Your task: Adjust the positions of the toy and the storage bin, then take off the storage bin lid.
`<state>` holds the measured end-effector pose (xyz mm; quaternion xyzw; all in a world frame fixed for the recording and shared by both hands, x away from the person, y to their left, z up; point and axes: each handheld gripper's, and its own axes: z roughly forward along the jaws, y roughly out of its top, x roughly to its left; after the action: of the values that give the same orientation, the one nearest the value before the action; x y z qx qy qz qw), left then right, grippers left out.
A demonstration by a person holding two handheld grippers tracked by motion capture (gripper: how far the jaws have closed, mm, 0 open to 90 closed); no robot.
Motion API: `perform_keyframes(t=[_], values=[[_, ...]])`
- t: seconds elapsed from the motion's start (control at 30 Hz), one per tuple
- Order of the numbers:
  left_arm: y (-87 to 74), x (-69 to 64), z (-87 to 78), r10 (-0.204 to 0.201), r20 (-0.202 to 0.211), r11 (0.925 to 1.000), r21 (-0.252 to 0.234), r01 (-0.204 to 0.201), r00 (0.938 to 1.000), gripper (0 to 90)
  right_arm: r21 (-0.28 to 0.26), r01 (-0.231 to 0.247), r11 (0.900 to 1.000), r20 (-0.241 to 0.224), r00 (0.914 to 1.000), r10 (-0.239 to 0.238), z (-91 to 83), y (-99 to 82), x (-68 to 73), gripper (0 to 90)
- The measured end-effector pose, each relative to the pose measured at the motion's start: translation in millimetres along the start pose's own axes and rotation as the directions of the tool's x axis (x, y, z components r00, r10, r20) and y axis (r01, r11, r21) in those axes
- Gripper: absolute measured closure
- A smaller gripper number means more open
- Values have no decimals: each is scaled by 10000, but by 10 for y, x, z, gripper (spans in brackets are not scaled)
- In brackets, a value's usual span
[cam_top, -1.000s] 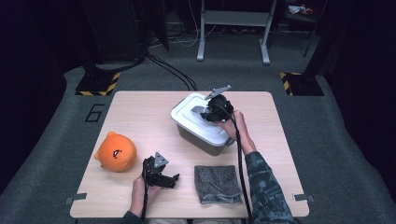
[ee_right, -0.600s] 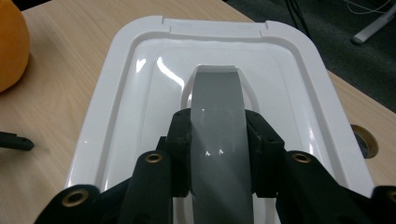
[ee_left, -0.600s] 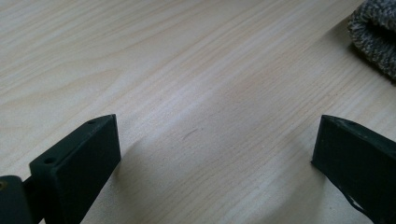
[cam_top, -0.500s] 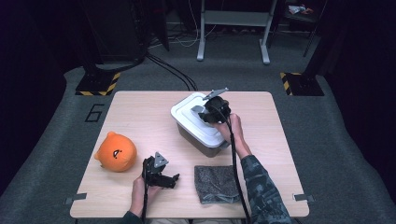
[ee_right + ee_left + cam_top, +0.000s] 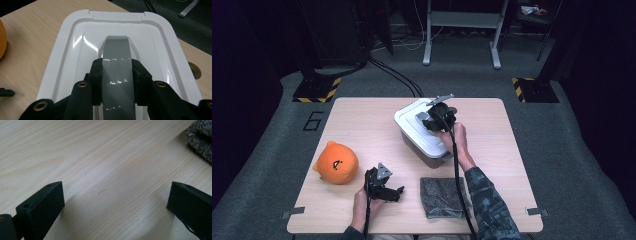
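High view: orange plush toy (image 5: 335,163) and grey cloth (image 5: 442,196) lie apart from the box.
Right tool (image 5: 117,72): clamped on the lid's grey handle (image 5: 116,50) (white lid (image 5: 62,45) seated).
Left tool (image 5: 115,202): jaws wide, empty, over bare surface (image 5: 100,157).

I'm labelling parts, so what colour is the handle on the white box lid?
Grey: the glossy grey strap handle, clearest in the right gripper view.

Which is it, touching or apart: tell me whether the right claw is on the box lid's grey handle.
Touching. The right gripper view shows the right claw with both jaws pressed against the sides of the grey handle on the white lid.
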<state>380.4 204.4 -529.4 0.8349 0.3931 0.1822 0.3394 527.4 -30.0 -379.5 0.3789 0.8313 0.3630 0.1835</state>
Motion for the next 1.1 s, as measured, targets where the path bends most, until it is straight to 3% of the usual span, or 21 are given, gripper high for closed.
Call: perform_keyframes(t=[0.13, 0.17, 0.53, 0.97, 1.1], values=[[0, 0, 0, 10, -11, 10000, -4, -10, 10000, 6, 38, -72, 10000, 89, 9999, 71, 3, 6, 21, 666], [-1, -1, 0, -5, -2, 10000, -4, 5, 10000, 6, -19, 139, 9999, 134, 9998, -138, 9, 9, 17, 666], [0, 2, 0, -8, 14, 10000, 5, 8, 10000, 6, -95, 404, 9991, 227, 9989, -401, -3, 6, 36, 666], [0, 10, 5, 13, -13, 10000, -9, -13, 10000, 6, -551, 487, 9973, 393, 9981, -466, -249, 121, -37, 666], [0, 9, 5, 11, -17, 10000, -12, -11, 10000, 6, -671, 319, 9972, 586, 9979, -280, -366, 148, -75, 666]])
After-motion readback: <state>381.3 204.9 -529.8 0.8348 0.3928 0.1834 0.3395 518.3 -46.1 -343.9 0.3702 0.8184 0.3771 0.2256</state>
